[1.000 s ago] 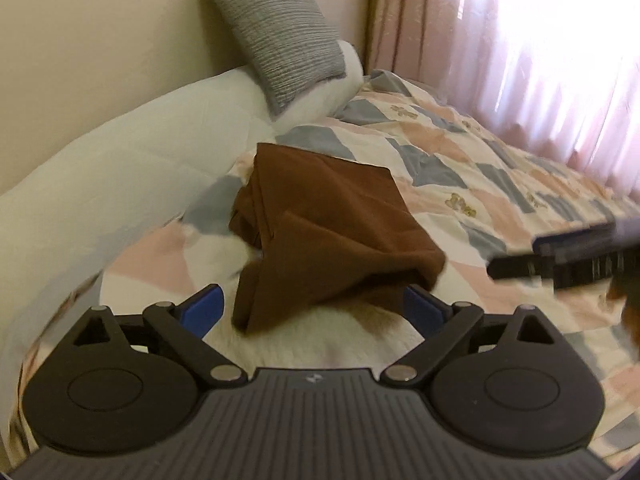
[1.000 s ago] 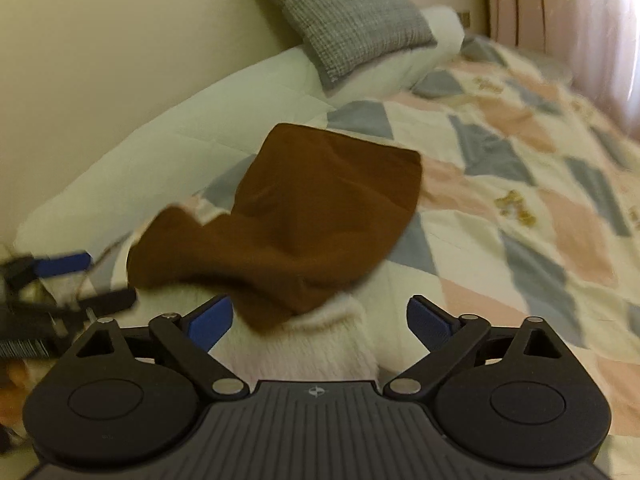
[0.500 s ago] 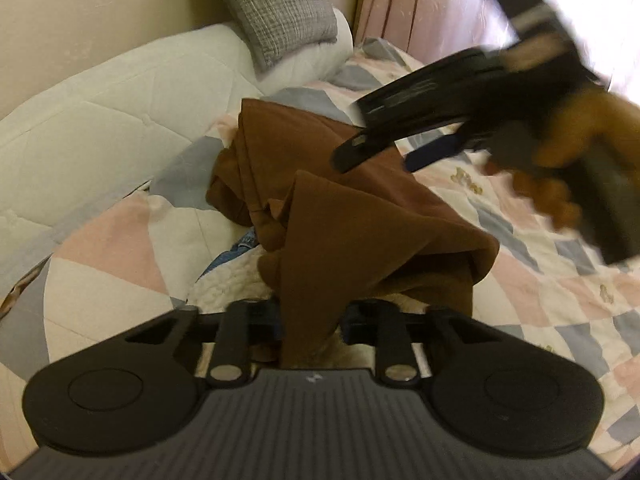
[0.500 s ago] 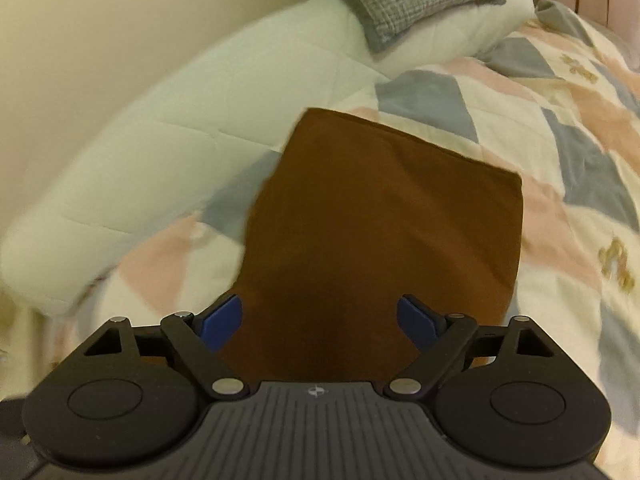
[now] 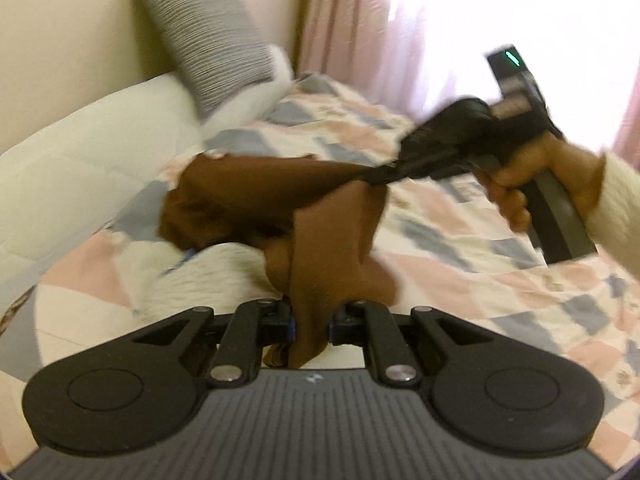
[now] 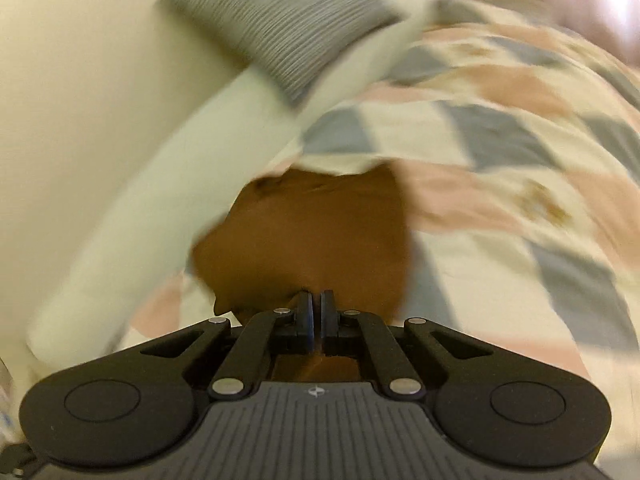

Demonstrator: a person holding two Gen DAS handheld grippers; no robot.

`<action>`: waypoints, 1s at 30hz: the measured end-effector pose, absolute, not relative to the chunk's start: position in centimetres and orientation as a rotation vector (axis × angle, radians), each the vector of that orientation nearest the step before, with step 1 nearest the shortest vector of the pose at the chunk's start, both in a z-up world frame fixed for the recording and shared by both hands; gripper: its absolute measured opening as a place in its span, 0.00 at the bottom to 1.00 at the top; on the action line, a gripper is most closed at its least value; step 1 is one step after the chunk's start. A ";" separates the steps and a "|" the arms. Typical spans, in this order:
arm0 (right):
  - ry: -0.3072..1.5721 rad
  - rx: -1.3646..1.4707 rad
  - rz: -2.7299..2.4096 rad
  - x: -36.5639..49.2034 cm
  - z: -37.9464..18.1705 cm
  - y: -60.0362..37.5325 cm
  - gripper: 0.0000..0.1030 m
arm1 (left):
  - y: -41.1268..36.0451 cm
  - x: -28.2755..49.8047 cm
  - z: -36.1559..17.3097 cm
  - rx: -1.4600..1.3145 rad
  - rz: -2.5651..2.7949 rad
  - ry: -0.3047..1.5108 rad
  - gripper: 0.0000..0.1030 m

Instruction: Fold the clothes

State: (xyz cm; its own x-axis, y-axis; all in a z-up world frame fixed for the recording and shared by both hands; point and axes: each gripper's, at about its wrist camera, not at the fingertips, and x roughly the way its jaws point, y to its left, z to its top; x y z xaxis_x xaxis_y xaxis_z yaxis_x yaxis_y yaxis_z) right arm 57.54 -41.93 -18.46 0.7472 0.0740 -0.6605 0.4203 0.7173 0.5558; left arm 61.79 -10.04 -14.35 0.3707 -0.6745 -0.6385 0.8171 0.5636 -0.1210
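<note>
Two claws, one brown cloth [image 5: 256, 184]: the garment hangs stretched between them over the patchwork bed [image 5: 500, 280], toward the bed's wall-side edge by the white bolster [image 5: 80, 168]. L claw [image 5: 311, 322] is pinched on a bunched corner right at its fingertips, so the cloth rises straight away from it; R claw [image 5: 384, 174], gripped by a person's hand [image 5: 520, 176], bites the upper edge further out, w/ the taut line of fabric running from it toward the bolster side. In the R wrist view, R claw's fingers are pressed together on brown fabric, the rest of the cloth sagging ahead and below it. Long axis looks to run roughly across the bed, R claw nearer the curtain [image 5: 344, 32] side. A cream fleecy item [image 5: 216, 276] lies under the cloth. Judgement: mid-fold or mid-lift, can't tell which; both frames are blurred.
</note>
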 end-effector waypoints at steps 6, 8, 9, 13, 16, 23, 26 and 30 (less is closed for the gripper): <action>0.547 1.014 -0.376 40.5 -18.8 -44.4 0.01 | -12.6 53.4 -11.4 0.263 -1.166 0.678 0.09; 0.541 1.040 -0.447 35.5 -19.1 -43.9 0.01 | -13.5 50.3 -11.0 0.266 -1.228 0.693 0.09; 0.539 1.050 -0.479 32.9 -19.1 -43.6 0.01 | -13.9 48.6 -10.8 0.274 -1.256 0.699 0.09; 0.534 1.077 -0.578 23.0 -18.7 -42.6 0.01 | -14.6 41.4 -11.0 0.339 -1.346 0.724 0.09; 0.531 1.075 -0.644 16.1 -18.1 -41.2 0.01 | -14.2 35.9 -12.2 0.397 -1.410 0.766 0.09; 0.658 1.046 -0.751 -0.4 -17.8 -33.4 0.00 | -11.0 23.8 -16.5 0.591 -1.439 0.902 0.09; 0.780 1.022 -0.717 -5.8 -18.0 -29.2 0.00 | -10.0 21.1 -17.6 0.638 -1.396 0.931 0.09; 0.918 1.103 -0.682 -11.7 -20.5 -27.9 0.09 | -9.0 18.4 -18.9 0.669 -1.327 0.959 0.15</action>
